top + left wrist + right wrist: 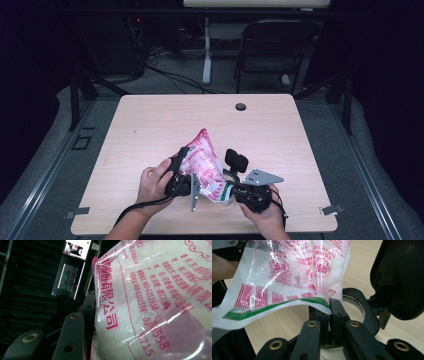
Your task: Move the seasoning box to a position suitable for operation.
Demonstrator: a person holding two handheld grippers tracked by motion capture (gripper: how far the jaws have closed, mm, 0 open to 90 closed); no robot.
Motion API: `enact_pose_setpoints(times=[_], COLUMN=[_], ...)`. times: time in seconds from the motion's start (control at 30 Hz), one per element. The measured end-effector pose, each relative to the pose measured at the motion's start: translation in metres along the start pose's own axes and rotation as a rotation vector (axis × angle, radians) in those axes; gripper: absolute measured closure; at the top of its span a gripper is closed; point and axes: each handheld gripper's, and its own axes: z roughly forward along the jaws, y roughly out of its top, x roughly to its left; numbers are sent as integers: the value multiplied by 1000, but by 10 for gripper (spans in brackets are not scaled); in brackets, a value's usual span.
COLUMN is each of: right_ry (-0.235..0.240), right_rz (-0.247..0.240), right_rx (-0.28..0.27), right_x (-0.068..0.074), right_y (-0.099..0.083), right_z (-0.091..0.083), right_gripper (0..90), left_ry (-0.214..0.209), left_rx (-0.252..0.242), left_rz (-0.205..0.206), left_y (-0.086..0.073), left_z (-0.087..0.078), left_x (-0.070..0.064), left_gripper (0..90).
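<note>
a: dark room all round, a folding chair (274, 47) and loose cables on the floor past the far edge of the pale wooden surface (150, 125). what sits on it?

b: everything is bunched near the near edge, about the middle. a clear bag (202, 162) with red printing and white crystals inside is held up between the two hands, its top corner pointing toward the far edge.

a: how is the left gripper (179, 172)?

b: pressed against the bag's left side. in the left gripper view the bag (155, 302) takes up the right half and one black jaw lies along its edge, but the other jaw is hidden behind the plastic, so i cannot tell whether it is apart or clamped.

a: and the right gripper (239, 189)?

b: its jaws are together, pinching the bag's lower corner by the green stripe; the right gripper view shows the right gripper (329, 312) closed on that edge of the bag (287, 277).

a: anything under it?

b: a clear jar (358, 306) with a black collar and a black hinged lid (399, 277) standing open, right below the pinched corner. most of the jar is covered by the jaws, and its contents cannot be made out. from the high view the jar is largely hidden behind bag and gripper; just the raised lid (236, 160) is plain.
</note>
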Motion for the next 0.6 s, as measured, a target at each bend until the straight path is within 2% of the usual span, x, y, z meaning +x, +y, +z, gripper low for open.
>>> enact_pose_setpoints(times=[0.23,0.37,0.6], right_ry=[-3,0,-4], right_rz=[-3,4,2], right_rx=[12,7,-10], right_x=[0,-1,-1], right_y=[0,-1,-1], right_z=[1,2,1], right_gripper=[892,807,801], left_ry=[8,4,2], left_rx=[-6,-2,-3], left_rz=[-5,-1,1], left_y=[1,1,0], left_z=[0,0,1], left_x=[0,1,0], left_gripper=[621,621,621])
